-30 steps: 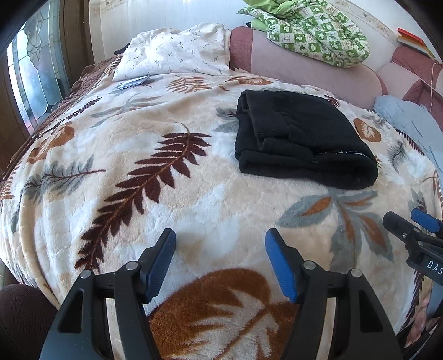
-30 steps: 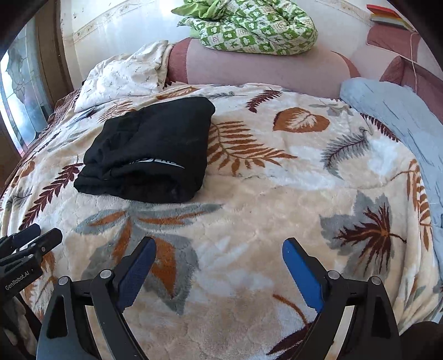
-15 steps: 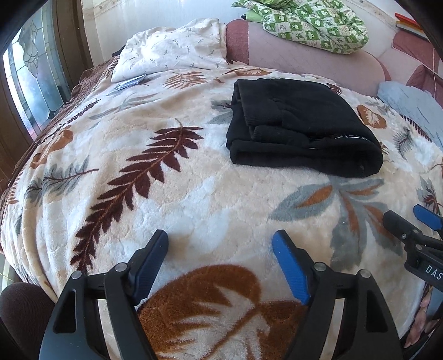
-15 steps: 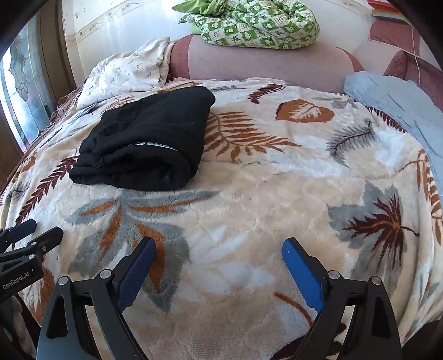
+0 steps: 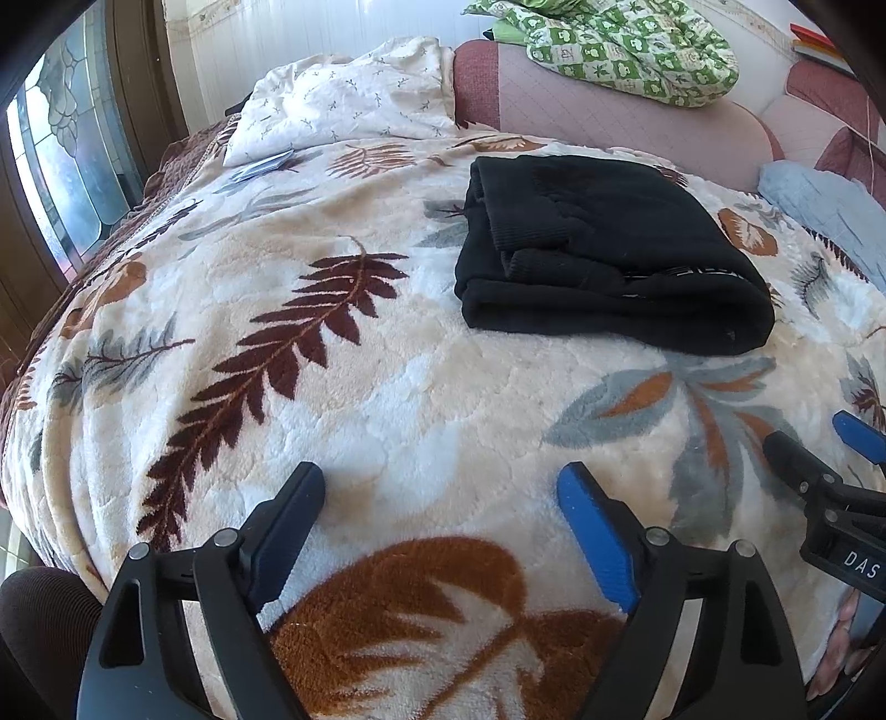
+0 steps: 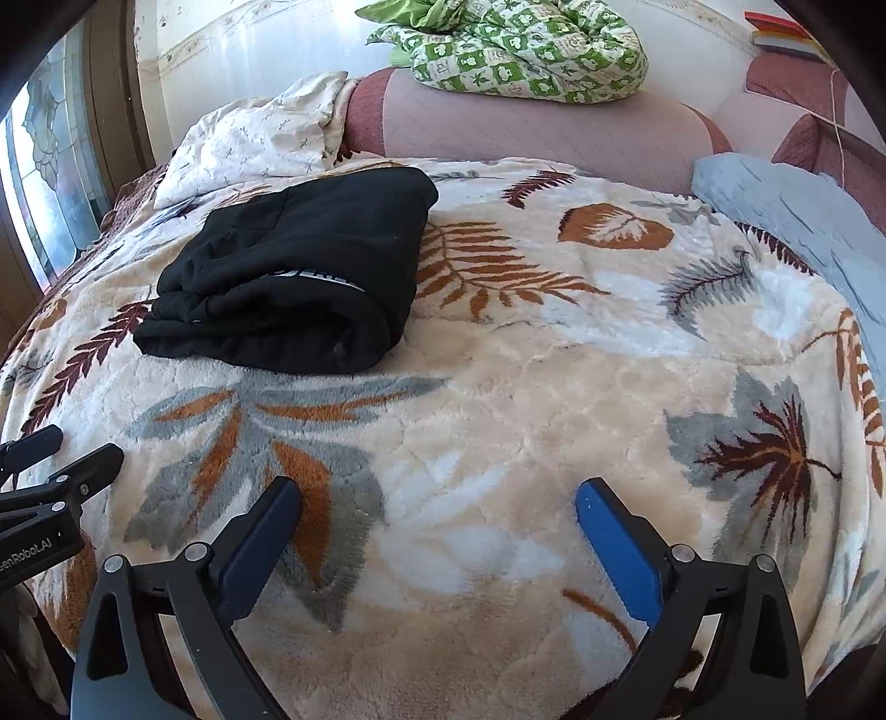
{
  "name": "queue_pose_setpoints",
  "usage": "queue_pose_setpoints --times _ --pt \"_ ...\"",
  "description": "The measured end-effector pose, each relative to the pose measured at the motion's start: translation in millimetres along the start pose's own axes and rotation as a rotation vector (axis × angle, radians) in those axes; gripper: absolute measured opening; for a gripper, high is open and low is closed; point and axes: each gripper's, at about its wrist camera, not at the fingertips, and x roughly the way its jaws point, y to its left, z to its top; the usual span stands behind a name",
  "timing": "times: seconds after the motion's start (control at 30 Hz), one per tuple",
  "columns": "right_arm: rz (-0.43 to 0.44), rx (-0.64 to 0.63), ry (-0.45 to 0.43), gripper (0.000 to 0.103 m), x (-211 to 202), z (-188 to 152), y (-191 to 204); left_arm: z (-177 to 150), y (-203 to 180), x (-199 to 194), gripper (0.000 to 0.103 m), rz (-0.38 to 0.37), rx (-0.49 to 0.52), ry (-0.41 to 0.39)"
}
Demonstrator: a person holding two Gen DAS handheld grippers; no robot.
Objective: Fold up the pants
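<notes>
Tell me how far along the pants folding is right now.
Done: the black pants lie folded in a compact bundle on the leaf-print blanket. In hand: nothing; the left tool and right tool hang open and empty, jaws just widened, short of the bundle. Left: seemingly nothing, perhaps tidying.

Near blanket (image 6: 498, 387): lying bare, passable.
Far left: folded black pants (image 6: 293, 277) blocking.
Far right: blue cloth (image 6: 803, 216) crowding edge.
Headboard (image 6: 554, 133): closing off rear.

Books (image 5: 819, 47) cropped top rt; white print on pants (image 6: 313, 278) unreadable.
</notes>
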Motion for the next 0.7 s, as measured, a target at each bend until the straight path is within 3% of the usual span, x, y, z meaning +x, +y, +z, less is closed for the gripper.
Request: queue_pose_setpoints --times 0.4,0.57,0.7 --pt "-0.003 -0.001 -0.006 0.103 2 -1 -1 -1 0 1 0.09 0.012 -0.001 -0.005" --pt "0.003 0.004 -0.008 0.103 2 -1 -1 2 0 6 0.103 0.021 -0.006 0.012" --pt "0.002 0.011 -0.004 0.103 3 1 -1 9 -2 12 0.103 0.03 -0.006 0.022"
